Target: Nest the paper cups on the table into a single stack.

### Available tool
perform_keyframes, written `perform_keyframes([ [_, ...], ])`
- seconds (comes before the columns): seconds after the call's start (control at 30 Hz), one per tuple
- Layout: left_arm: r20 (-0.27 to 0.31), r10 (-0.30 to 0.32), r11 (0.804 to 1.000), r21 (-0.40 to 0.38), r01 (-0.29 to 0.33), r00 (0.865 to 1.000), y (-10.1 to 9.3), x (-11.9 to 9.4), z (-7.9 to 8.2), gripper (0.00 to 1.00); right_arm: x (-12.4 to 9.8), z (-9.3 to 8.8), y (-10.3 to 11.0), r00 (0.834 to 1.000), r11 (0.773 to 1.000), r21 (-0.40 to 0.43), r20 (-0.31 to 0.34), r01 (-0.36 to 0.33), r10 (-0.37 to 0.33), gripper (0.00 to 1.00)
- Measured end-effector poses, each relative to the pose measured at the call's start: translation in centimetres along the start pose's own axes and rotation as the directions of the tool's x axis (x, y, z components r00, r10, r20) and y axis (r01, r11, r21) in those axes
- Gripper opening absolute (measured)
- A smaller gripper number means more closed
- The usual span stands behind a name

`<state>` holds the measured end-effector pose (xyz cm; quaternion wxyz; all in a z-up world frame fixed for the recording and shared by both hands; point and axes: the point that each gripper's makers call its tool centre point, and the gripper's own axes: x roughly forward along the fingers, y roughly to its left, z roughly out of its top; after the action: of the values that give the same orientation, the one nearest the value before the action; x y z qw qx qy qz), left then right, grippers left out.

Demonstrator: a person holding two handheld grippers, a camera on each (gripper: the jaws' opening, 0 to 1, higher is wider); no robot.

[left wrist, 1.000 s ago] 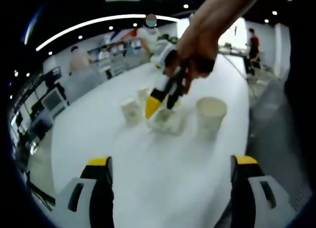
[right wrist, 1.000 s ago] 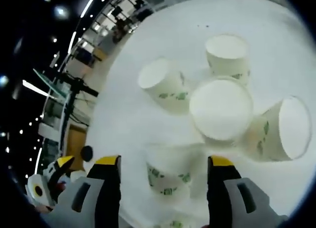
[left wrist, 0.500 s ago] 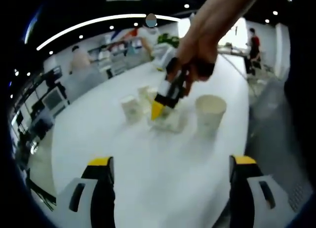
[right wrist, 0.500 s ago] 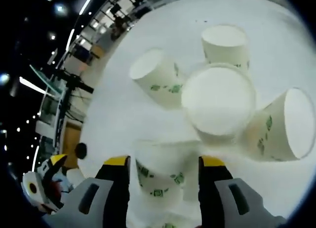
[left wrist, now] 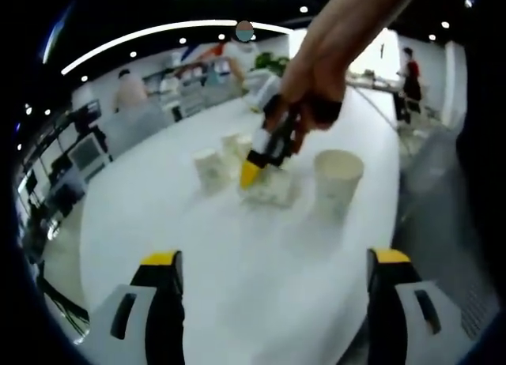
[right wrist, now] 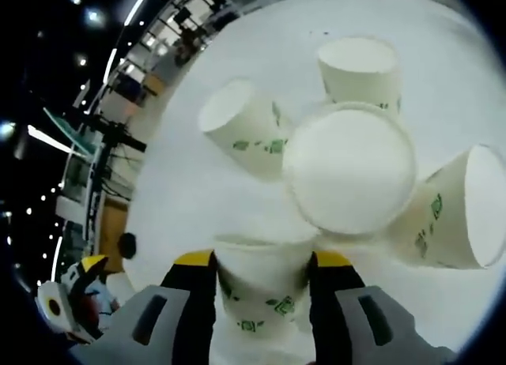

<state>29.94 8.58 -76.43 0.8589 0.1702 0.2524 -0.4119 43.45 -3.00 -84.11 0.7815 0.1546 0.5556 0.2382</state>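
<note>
Squeezing now: your right gripper (right wrist: 254,274) has its jaws pressed on the nearest paper cup (right wrist: 259,280) at lower centre, upright, mouth up. Lift straight along its axis, then lower it into the big cup (right wrist: 349,178) just beyond. Three more cups stand around that one. Your left gripper (left wrist: 269,262) hangs wide open, empty, over the table (left wrist: 237,254).

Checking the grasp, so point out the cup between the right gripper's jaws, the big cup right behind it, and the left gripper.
Gripped cup (right wrist: 261,290), right gripper view, on its side wall.
Big cup (right wrist: 349,169), right gripper view, inside its open mouth.
Left gripper (left wrist: 273,272), left gripper view, midway between its fingertips.
</note>
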Motion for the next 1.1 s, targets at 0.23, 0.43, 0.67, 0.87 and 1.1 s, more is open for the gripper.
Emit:
perform_keyframes([
  [0.23, -0.007, -0.004, 1.000, -0.002, 0.004, 1.000, -0.2, 0.0, -0.1, 0.95, 0.1, 0.1, -0.1, 1.000, 1.000, -0.001, 0.004, -0.014, 0.014, 0.39],
  [0.43, -0.013, -0.006, 1.000, 0.006, 0.006, 1.000, -0.2, -0.1, -0.2, 0.95, -0.1, 0.4, 0.5, 0.999, 0.999, 0.024, 0.025, -0.043, 0.042, 0.37],
  [0.67, -0.017, -0.005, 1.000, 0.018, 0.005, 1.000, 0.0, -0.2, 0.1, 0.94, -0.4, 0.6, 1.4, 0.997, 0.997, 0.017, 0.032, -0.074, 0.073, 0.35],
  [0.87, -0.025, -0.009, 1.000, 0.023, 0.010, 1.000, -0.1, -0.2, -0.1, 0.94, -0.7, 0.9, 1.8, 0.995, 0.995, 0.021, 0.041, -0.093, 0.092, 0.35],
  [1.1, -0.021, -0.006, 1.000, 0.020, 0.006, 1.000, 0.1, -0.2, 0.2, 0.94, -1.1, 1.2, 1.9, 0.992, 0.993, 0.020, 0.059, -0.115, 0.114, 0.34],
])
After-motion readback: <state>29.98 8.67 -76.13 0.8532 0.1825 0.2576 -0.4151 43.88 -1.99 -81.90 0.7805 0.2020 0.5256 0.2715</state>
